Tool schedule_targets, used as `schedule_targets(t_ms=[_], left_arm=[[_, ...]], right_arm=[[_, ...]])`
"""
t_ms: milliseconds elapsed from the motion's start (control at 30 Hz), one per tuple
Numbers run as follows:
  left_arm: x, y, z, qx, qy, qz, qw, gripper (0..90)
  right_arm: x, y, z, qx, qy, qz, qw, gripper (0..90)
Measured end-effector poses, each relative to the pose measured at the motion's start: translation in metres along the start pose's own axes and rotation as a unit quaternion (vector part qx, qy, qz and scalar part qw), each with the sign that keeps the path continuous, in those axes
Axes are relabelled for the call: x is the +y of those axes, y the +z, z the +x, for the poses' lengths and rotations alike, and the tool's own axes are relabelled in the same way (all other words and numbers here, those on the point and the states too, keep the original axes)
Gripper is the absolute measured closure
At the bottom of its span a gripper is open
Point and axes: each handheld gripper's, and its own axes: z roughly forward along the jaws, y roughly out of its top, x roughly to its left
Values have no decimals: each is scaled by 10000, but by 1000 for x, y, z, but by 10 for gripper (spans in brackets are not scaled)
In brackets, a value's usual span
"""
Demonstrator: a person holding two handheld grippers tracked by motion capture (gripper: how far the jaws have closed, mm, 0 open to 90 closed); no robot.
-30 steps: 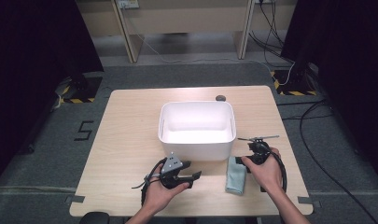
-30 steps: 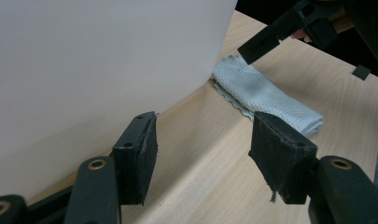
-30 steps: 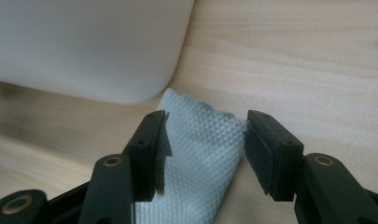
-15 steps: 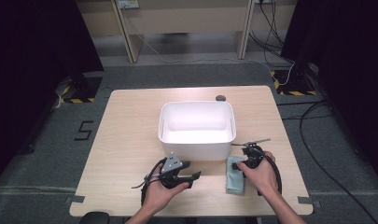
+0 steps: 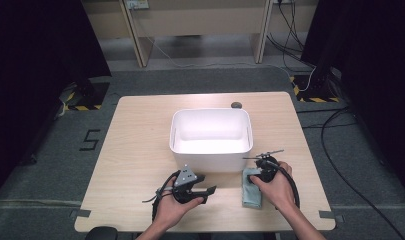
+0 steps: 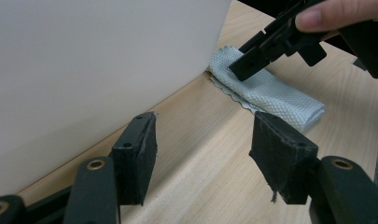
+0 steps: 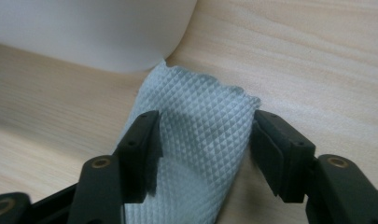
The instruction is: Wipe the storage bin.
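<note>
Right claw [image 7: 203, 149] open, straddling folded cloth [image 7: 196, 140]

A big white tub [image 5: 211, 136] sits in the middle of the wooden counter [image 5: 135, 150]. A small dark round thing [image 5: 236, 105] lies just past it at 12 o'clock, near the far edge. Cables [image 5: 295, 25] lie on the floor at 1 o'clock.

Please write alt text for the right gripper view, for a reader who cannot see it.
The right gripper has its black fingers open on either side of a folded pale blue cloth on the wooden table. The white bin stands just behind.
</note>
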Motion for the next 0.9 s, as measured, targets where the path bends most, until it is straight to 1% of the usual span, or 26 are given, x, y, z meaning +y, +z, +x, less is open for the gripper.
schedule_targets(t_ms=[33, 67, 100, 133, 167, 267, 300, 400, 433, 467, 600, 633, 733, 767, 800, 833, 867, 900], left_arm=[[0, 0, 0, 0, 0, 0, 10000, 402], [0, 0, 0, -4, -2, 3, 10000, 401], [0, 0, 0, -4, -2, 3, 10000, 401], [0, 0, 0, -8, 5, 6, 10000, 401], [0, 0, 0, -8, 5, 6, 10000, 401], [0, 1, 0, -22, 2, 0, 10000, 401], [0, 1, 1, -21, 1, 2, 10000, 401], [0, 1, 1, -19, -3, 19, 10000, 401], [0, 1, 1, -19, -3, 19, 10000, 401], [-1, 2, 0, -20, -5, 39, 10000, 401], [-1, 4, 0, -41, -17, 58, 10000, 401], [-1, 4, 0, -41, -17, 58, 10000, 401], [-1, 4, -2, -85, -29, 54, 9999, 400], [-1, 4, -2, -85, -29, 54, 9999, 400], [0, 4, -3, -94, -35, 51, 9999, 399], [0, 4, -3, -94, -35, 51, 9999, 398], [1, 4, -4, -107, -23, 34, 9999, 396], [1, 4, -4, -107, -23, 34, 9999, 395]], right_arm=[[0, 0, 0, 0, 0, 0, 10000, 441], [-1, 1, 5, -114, -132, -28, 9998, 480], [-1, 1, 5, -114, -132, -28, 9998, 480], [-1, 1, 8, -137, -154, -13, 9998, 519], [-1, 1, 8, -137, -154, -13, 9998, 519], [0, 0, 9, -53, -127, 32, 9999, 606], [0, 0, 10, 1, -121, 57, 9999, 648], [2, 0, 10, 134, -46, 136, 9998, 737], [2, 0, 10, 134, -46, 136, 9998, 737], [2, 0, 10, 186, -21, 154, 9997, 764], [2, -1, 10, 226, 13, 153, 9996, 798], [2, -1, 9, 259, 60, 169, 9995, 801], [1, -6, 10, 476, 211, 125, 9986, 806], [1, -6, 10, 476, 211, 125, 9986, 806], [-1, -13, 14, 538, 188, 44, 9984, 807], [-1, -13, 14, 538, 188, 44, 9984, 807], [-2, -19, 20, 633, 179, -8, 9978, 808], [-2, -19, 20, 633, 179, -8, 9978, 808]])
